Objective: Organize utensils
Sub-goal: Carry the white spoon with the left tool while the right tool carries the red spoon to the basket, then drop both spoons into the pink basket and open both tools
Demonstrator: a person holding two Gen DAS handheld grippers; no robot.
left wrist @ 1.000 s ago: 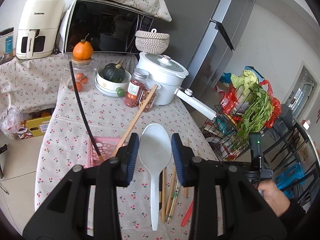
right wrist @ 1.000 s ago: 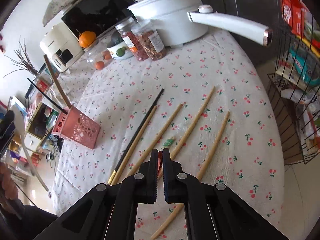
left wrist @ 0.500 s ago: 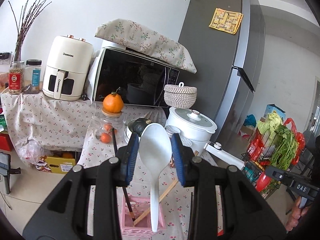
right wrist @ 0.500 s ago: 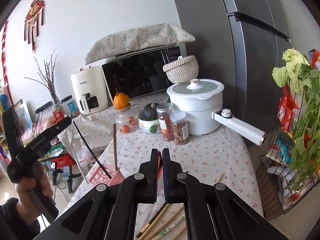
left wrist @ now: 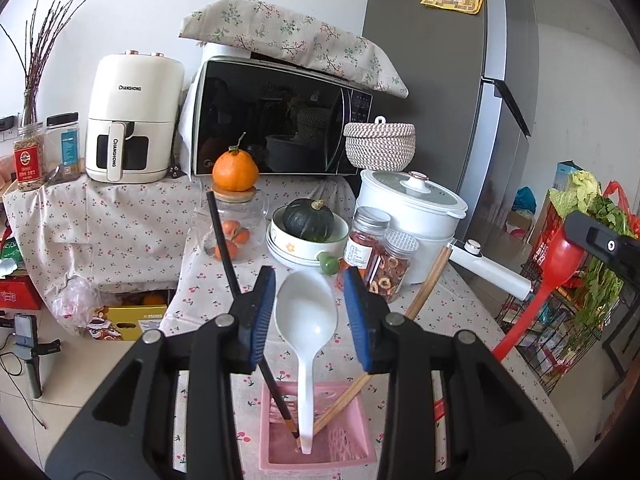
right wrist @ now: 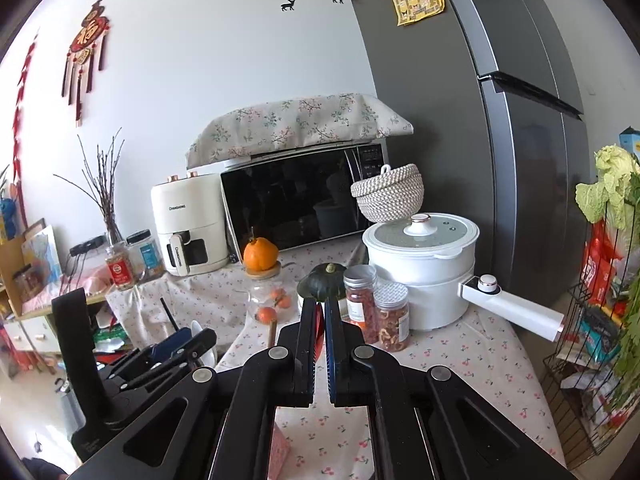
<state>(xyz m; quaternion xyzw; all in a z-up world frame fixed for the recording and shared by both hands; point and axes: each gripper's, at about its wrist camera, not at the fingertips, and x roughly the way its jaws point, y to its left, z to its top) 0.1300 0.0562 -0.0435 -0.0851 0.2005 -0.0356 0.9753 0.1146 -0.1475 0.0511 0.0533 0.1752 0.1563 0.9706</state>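
In the left wrist view a white spoon (left wrist: 307, 316) stands upright in the pink basket (left wrist: 352, 446), handle down, bowl between my left gripper's (left wrist: 309, 300) blue pads. The pads stand apart from the bowl, so the gripper is open. A black chopstick (left wrist: 224, 248) and a wooden chopstick (left wrist: 424, 300) lean in the same basket. My right gripper (right wrist: 320, 312) is shut on a red spoon (right wrist: 319, 322); the red spoon also shows in the left wrist view (left wrist: 556, 268), held high at the right. The left gripper shows at the lower left of the right wrist view (right wrist: 188, 344).
On the cherry-print table stand two spice jars (left wrist: 380, 256), a white pot with a long handle (left wrist: 412, 216), a bowl with a dark squash (left wrist: 308, 224) and a glass jar topped by an orange (left wrist: 234, 216). A wire rack of vegetables (left wrist: 576, 280) stands right of the table.
Both grippers tilted up from the table to level. The white spoon now stands in the pink basket with the left pads slightly wider. The right gripper lifted the red spoon off the table.
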